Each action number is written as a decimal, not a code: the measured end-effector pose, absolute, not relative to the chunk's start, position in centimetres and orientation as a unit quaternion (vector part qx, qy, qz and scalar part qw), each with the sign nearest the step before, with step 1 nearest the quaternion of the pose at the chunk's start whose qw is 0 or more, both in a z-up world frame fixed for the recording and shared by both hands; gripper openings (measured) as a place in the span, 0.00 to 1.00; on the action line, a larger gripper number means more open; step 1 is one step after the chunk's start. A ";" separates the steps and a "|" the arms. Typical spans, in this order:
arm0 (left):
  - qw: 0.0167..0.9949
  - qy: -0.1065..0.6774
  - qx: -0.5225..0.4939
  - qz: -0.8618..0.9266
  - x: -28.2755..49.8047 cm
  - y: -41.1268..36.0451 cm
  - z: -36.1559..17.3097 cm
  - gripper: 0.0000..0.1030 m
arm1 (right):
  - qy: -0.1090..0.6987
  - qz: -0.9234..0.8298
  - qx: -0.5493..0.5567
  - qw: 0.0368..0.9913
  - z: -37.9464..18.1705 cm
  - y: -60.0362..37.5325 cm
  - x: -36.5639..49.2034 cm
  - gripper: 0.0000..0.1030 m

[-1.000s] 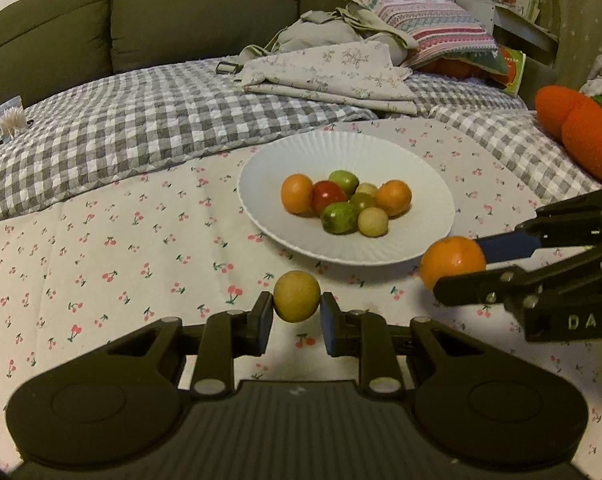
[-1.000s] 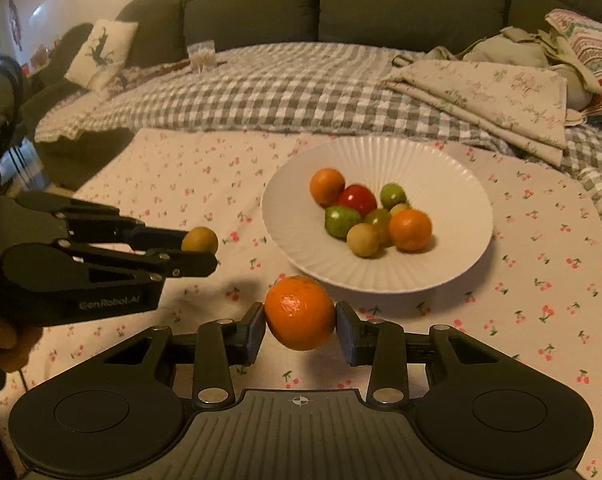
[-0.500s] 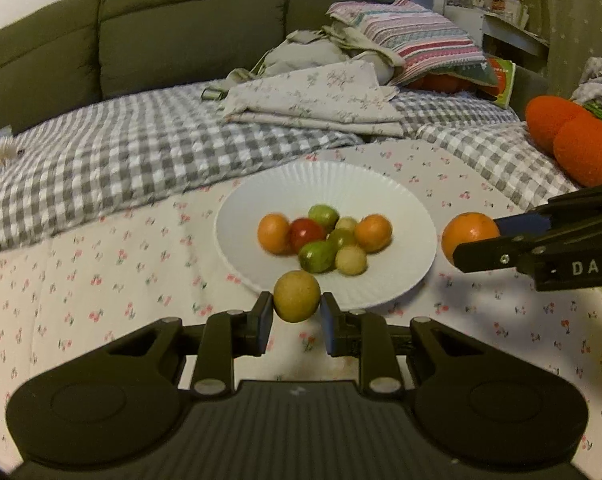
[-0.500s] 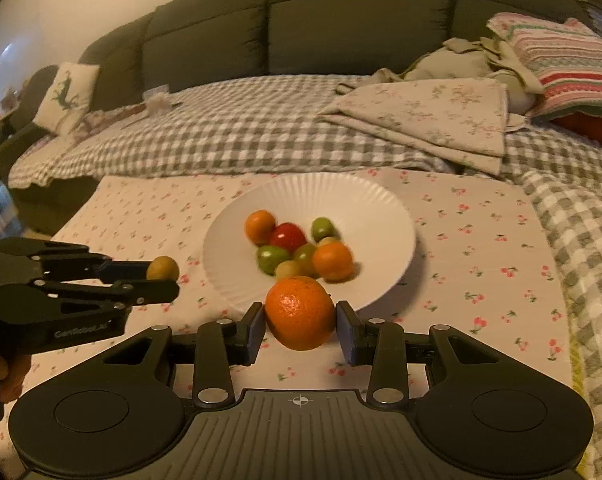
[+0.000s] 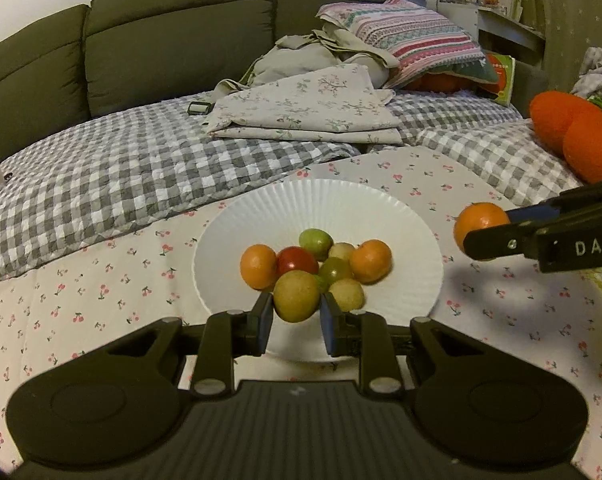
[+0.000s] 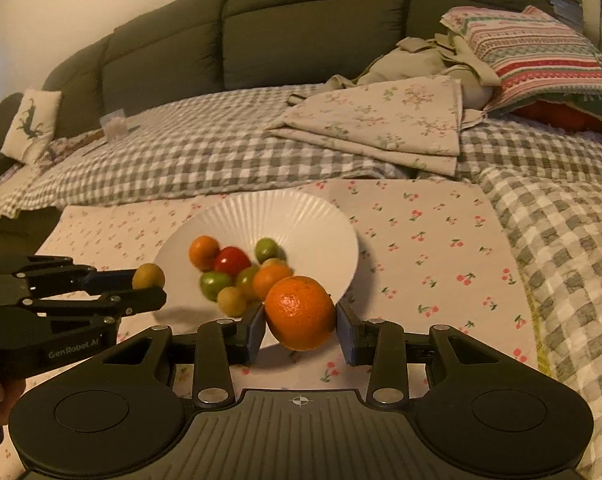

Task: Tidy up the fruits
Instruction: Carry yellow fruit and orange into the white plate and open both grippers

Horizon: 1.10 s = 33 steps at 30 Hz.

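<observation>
My left gripper [image 5: 296, 319] is shut on a small yellow-green fruit [image 5: 297, 296], held just above the near rim of the white ribbed plate [image 5: 413, 240]. My right gripper [image 6: 301, 330] is shut on an orange [image 6: 301, 312], hanging over the plate's [image 6: 325, 216] near right edge. In the left wrist view the orange [image 5: 481, 224] and the right gripper [image 5: 485, 233] show to the right of the plate. The right wrist view has the left gripper [image 6: 151, 286] with its fruit [image 6: 148, 276] at the plate's left edge. Several small fruits [image 5: 333, 264], orange, red and green, lie piled on the plate.
The plate rests on a cherry-print cloth [image 5: 101, 292] over a grey checked blanket [image 5: 101, 184]. Folded floral bedding [image 5: 309, 104] and a striped pillow [image 5: 413, 40] lie behind it, before a dark green sofa back [image 5: 173, 40]. An orange plush [image 5: 573, 136] sits far right.
Both grippers have moved forward toward the plate with their fruits still held. The plate now lies right under the fingertips in both views.
</observation>
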State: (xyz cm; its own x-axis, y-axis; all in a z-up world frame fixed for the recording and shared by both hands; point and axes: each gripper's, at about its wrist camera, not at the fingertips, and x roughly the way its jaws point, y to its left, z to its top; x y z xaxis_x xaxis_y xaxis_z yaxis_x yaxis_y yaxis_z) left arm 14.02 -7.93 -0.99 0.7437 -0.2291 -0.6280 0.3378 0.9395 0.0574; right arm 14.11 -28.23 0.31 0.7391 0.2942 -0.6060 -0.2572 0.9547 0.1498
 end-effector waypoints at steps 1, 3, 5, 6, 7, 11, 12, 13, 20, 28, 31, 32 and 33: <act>0.930 0.325 0.078 -0.154 14.2 -7.8 -1.0 0.23 | 0.329 0.145 0.029 0.932 0.3 -28.3 14.4 0.36; 0.930 0.327 0.064 -0.156 14.9 -7.4 -1.0 0.23 | 0.329 0.142 0.035 0.933 0.2 -28.5 14.9 0.36; 0.930 0.327 0.068 -0.155 15.5 -7.4 -1.3 0.23 | 0.328 0.141 0.037 0.933 0.1 -28.5 15.4 0.36; 0.930 0.326 0.072 -0.155 15.8 -7.4 -1.4 0.23 | 0.327 0.140 0.035 0.934 0.0 -28.4 15.7 0.36; 0.930 0.327 0.074 -0.155 16.1 -7.5 -1.6 0.23 | 0.326 0.138 0.032 0.934 -0.1 -28.3 16.0 0.36; 0.925 0.341 0.049 -0.159 17.5 -6.9 -2.3 0.23 | 0.333 0.141 0.040 0.931 -0.8 -28.0 17.4 0.36; 0.925 0.342 0.045 -0.159 17.8 -6.8 -2.5 0.23 | 0.333 0.142 0.039 0.931 -0.9 -27.8 17.8 0.36; 0.925 0.342 0.043 -0.158 18.2 -6.7 -2.6 0.23 | 0.331 0.143 0.037 0.932 -1.0 -27.6 18.1 0.36; 0.923 0.350 0.043 -0.151 19.3 -6.1 -3.6 0.23 | 0.334 0.144 0.036 0.931 -2.3 -26.4 21.0 0.36; 0.921 0.355 0.026 -0.160 20.4 -5.5 -4.2 0.27 | 0.332 0.148 0.054 0.930 -3.1 -25.8 22.9 0.37; 0.923 0.349 0.024 -0.159 20.1 -5.2 -3.9 0.38 | 0.330 0.153 0.065 0.929 -3.2 -25.9 23.2 0.38; 0.925 0.345 0.023 -0.160 19.8 -5.1 -3.6 0.43 | 0.329 0.155 0.068 0.929 -3.2 -25.8 23.2 0.40; 0.926 0.341 0.021 -0.161 19.6 -4.9 -3.4 0.47 | 0.326 0.156 0.071 0.930 -3.1 -25.8 23.2 0.44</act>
State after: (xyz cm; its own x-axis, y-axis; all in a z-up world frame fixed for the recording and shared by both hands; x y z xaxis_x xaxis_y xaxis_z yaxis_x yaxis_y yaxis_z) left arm 19.60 -4.88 -3.37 0.7157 -0.2838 -0.6381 0.3118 0.9475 -0.0717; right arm 23.16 -25.76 -3.10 0.7391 0.3369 -0.5833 -0.2443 0.9410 0.2340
